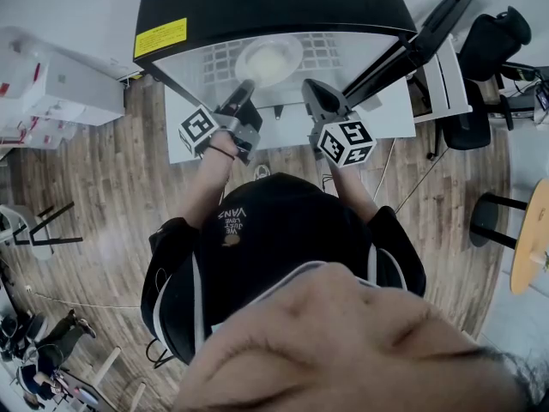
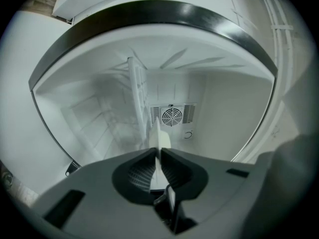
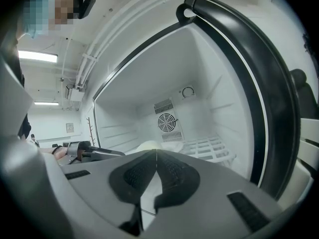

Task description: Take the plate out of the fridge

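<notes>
**Plate gripped, not yet out of the fridge**

On the left, our left gripper [image 2: 158, 152] has its jaws almost together, pinched on the near rim of the plate [image 1: 268, 58]. The plate lies over the wire shelf [image 1: 210, 58] inside the open fridge [image 1: 257, 7], and we cannot tell whether it has lifted off. To the right, our right gripper [image 3: 156, 152] is fully closed on nothing, near the opening. We judge the grasp made; drawing the plate out toward us is what remains.
</notes>
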